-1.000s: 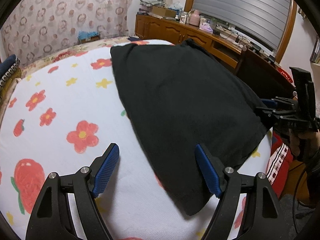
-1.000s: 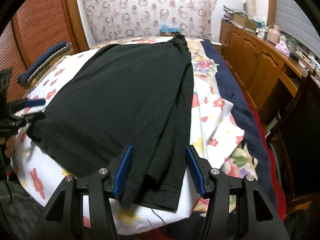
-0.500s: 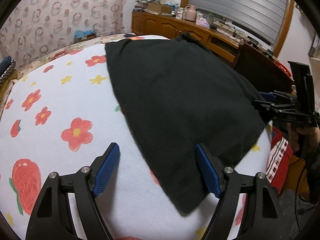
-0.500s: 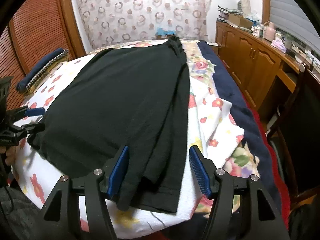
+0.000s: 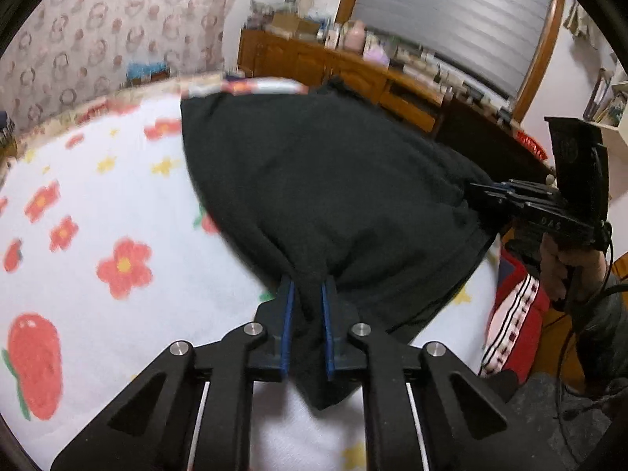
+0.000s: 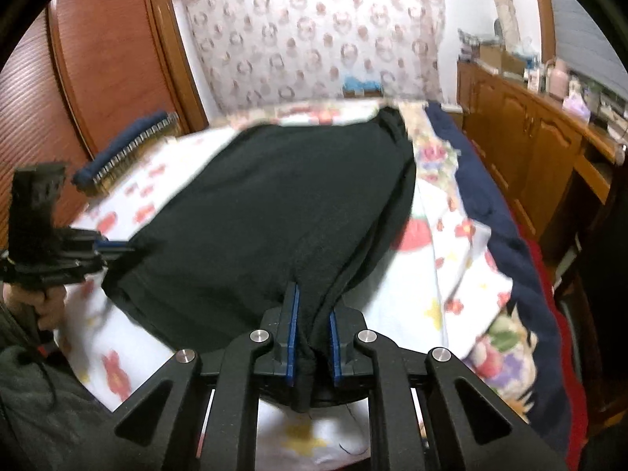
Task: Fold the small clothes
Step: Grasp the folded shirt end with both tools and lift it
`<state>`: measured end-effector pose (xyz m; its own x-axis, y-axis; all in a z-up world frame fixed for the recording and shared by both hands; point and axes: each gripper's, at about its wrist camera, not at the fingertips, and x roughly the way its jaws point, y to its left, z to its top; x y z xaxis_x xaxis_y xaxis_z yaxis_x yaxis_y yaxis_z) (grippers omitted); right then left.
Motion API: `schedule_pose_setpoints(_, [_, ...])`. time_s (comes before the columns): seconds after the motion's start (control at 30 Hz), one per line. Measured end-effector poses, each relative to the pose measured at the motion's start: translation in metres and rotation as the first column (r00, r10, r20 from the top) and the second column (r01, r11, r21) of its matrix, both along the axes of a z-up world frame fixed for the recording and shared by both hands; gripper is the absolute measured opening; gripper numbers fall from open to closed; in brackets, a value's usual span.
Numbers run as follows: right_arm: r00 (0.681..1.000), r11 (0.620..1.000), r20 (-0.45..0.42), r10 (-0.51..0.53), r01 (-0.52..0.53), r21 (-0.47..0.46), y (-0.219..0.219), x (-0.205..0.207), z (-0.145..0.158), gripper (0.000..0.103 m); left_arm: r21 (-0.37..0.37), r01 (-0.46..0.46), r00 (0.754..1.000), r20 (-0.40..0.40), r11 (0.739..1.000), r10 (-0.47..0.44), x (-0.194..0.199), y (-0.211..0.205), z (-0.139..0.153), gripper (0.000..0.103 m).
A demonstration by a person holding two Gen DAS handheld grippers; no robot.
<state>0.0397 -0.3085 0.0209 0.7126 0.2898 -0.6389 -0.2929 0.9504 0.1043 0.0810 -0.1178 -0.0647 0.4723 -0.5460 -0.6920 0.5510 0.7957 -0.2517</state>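
Observation:
A black garment (image 5: 333, 180) (image 6: 274, 212) lies spread over a white flowered bedsheet (image 5: 98, 216). My left gripper (image 5: 307, 286) is closing, and its blue pads pinch the garment's near left corner, the cloth bunched between them. In the right wrist view my right gripper (image 6: 313, 294) is closing too, its pads clamped on the near right corner of the same garment. Each gripper also shows in the other's view: the right gripper (image 5: 506, 192) at the cloth's right edge, the left gripper (image 6: 114, 245) at its left edge, both held by a person's hands.
A wooden cabinet (image 5: 345, 66) with clutter runs along the far right of the room. A wooden wardrobe (image 6: 98, 59) stands at left. A navy blanket (image 6: 482, 196) lines the bed's right side, and a red striped cloth (image 5: 518, 306) hangs off its near corner.
Both grippers went from wide open around the garment's near corners to clamped on them. The near edge of the cloth is now gathered and slightly lifted.

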Motion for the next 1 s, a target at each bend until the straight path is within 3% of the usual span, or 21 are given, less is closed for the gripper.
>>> schedule_pose_setpoints(0.17, [0.991, 1.000, 0.130, 0.006, -0.009, 0.022, 0.001, -0.004, 0.048, 0.012, -0.075, -0.036, 0.989, 0.138, 0.996, 0.046, 0.000, 0.011, 0.063, 0.012])
schedule_pose_setpoints(0.33, [0.956, 0.999, 0.290, 0.049, -0.052, 0.003, 0.016, -0.009, 0.116, 0.012, -0.132, -0.055, 0.961, 0.263, 0.990, 0.089, 0.001, 0.032, 0.134, 0.012])
schedule_pose_setpoints(0.43, [0.921, 0.995, 0.378, 0.096, -0.085, -0.045, 0.033, -0.015, 0.160, 0.012, -0.160, -0.076, 0.931, 0.343, 0.984, 0.128, -0.001, 0.052, 0.181, 0.011])
schedule_pose_setpoints(0.57, [0.887, 0.989, 0.438, 0.145, -0.134, -0.055, 0.052, -0.011, 0.207, 0.012, -0.170, -0.125, 0.889, 0.419, 0.978, 0.186, 0.004, 0.078, 0.221, 0.011])
schedule_pose_setpoints(0.67, [0.882, 0.984, 0.438, 0.175, -0.168, -0.056, 0.068, 0.011, 0.228, 0.012, -0.157, -0.178, 0.869, 0.439, 0.971, 0.230, 0.020, 0.095, 0.231, 0.011])
schedule_pose_setpoints(0.83, [0.891, 0.983, 0.415, 0.181, -0.166, -0.072, 0.091, 0.073, 0.236, 0.012, -0.150, -0.263, 0.843, 0.445, 0.953, 0.303, 0.059, 0.123, 0.235, 0.011])
schedule_pose_setpoints(1.0, [0.877, 0.987, 0.451, 0.163, -0.149, -0.067, 0.102, 0.114, 0.245, 0.012, -0.135, -0.295, 0.822, 0.468, 0.946, 0.323, 0.066, 0.139, 0.236, 0.011])
